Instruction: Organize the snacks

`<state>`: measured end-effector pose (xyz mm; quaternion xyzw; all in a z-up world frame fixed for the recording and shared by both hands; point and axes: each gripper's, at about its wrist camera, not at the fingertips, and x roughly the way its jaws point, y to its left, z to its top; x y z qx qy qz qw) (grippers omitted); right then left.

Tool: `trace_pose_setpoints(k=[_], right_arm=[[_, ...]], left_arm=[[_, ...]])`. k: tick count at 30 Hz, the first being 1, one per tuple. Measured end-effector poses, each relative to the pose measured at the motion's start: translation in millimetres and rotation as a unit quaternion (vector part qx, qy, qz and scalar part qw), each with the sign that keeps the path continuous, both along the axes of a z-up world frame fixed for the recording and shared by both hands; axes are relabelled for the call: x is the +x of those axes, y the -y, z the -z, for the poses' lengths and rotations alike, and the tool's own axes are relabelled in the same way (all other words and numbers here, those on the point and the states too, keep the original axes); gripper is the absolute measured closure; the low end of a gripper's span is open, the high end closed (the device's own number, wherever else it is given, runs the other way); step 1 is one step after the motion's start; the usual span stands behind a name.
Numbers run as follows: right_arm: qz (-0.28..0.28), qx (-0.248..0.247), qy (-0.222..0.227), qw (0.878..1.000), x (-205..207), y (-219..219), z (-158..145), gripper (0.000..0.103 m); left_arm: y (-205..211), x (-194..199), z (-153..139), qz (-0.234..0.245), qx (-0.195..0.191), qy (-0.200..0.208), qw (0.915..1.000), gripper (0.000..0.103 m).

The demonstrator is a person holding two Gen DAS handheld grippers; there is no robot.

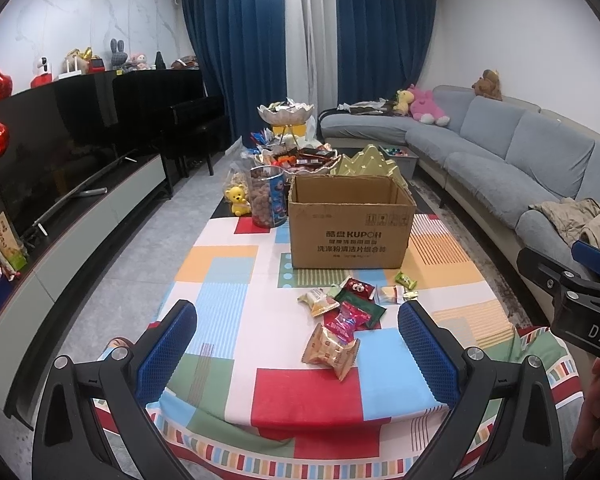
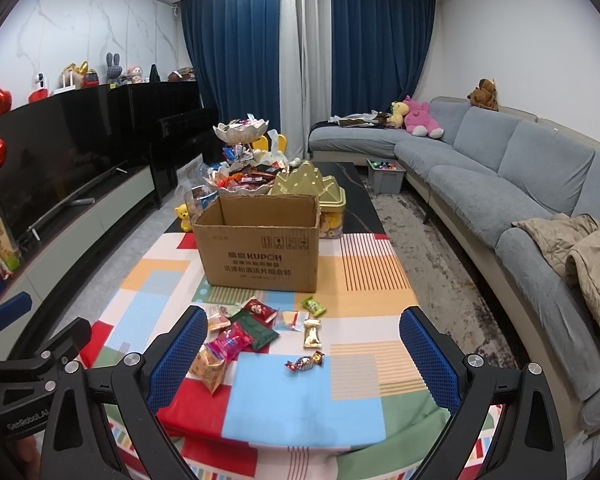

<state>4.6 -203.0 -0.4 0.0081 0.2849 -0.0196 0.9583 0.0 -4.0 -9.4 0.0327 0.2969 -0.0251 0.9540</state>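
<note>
Several wrapped snacks lie loose on the patchwork tablecloth [image 1: 296,392] in front of an open cardboard box [image 1: 350,226]. Nearest in the left wrist view is a tan packet [image 1: 331,350], then a pink packet [image 1: 347,319] and a dark green one [image 1: 370,307]. The right wrist view adds a gold packet [image 2: 313,334], a twisted candy [image 2: 306,362], a small green candy [image 2: 314,306] and the box [image 2: 260,248]. My left gripper [image 1: 298,354] is open, hovering near the table's front edge short of the snacks. My right gripper [image 2: 300,362] is open too, with nothing between its fingers.
Behind the box stand a clear jar of snacks [image 1: 268,196], a yellow bear figure [image 1: 238,199], a tiered dish of sweets [image 1: 286,112] and a gold lidded container [image 2: 314,184]. A grey sofa [image 2: 500,184] runs along the right, a TV and low cabinet [image 1: 80,196] along the left.
</note>
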Motion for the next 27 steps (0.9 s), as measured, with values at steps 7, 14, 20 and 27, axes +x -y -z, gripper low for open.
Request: trace_pose_setpoints(k=[7, 14, 20, 27], right_arm=[[0.001, 0.001, -0.011, 1.0, 12, 0, 5, 0.005], [0.001, 0.001, -0.02, 1.0, 23, 0, 9, 0.005], [0.001, 0.0, -0.034, 0.999, 34, 0, 14, 0.005], [0.0, -0.002, -0.047, 0.999, 51, 0, 21, 0.005]], left_arm=[[2, 7, 1, 0.005, -0.001, -0.001, 1.0, 0.0], [6, 19, 3, 0.011, -0.002, -0.006, 0.9999, 0.0], [6, 30, 7, 0.014, -0.002, -0.014, 0.9998, 0.0], [8, 44, 9, 0.021, 0.004, -0.01, 0.9997, 0.0]])
